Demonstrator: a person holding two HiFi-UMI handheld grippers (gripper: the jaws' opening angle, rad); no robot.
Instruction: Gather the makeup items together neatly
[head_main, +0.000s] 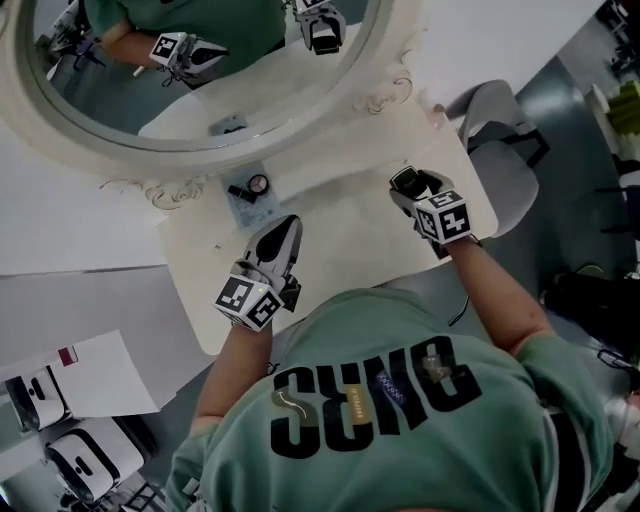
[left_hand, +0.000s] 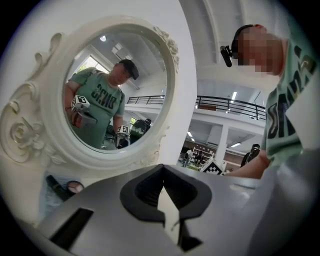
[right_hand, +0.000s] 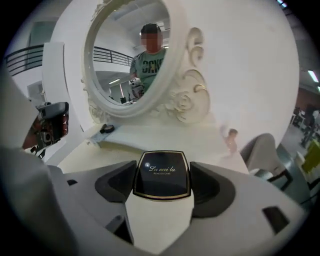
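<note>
Sitting between the pads of the right gripper, the black compact was clamped by its two side edges, lid up and gold-trimmed, with its front edge facing the mirror. In the head view it hung over the table at about 2 o'clock from the table's middle. Whether it rested on the top or was held just above it could not be told.

It looked like a hard, glossy shell, so probably light and stiff but slippery under rubber pads. The pressed powder inside would likely crack if it were knocked or dropped. The side edges seemed the right place to hold it, away from the hinge and clasp, with the case kept level and set down gently.

The other makeup lay at 9 o'clock from the compact: a small round pot and a dark tube, side by side on a pale mat at the foot of the mirror frame. That cluster seemed the natural place to bring the compact.

The left gripper was empty, its jaws shut together, with the mat at its 11 o'clock. A grey chair stood off the table's end, at 2 o'clock from the compact.
</note>
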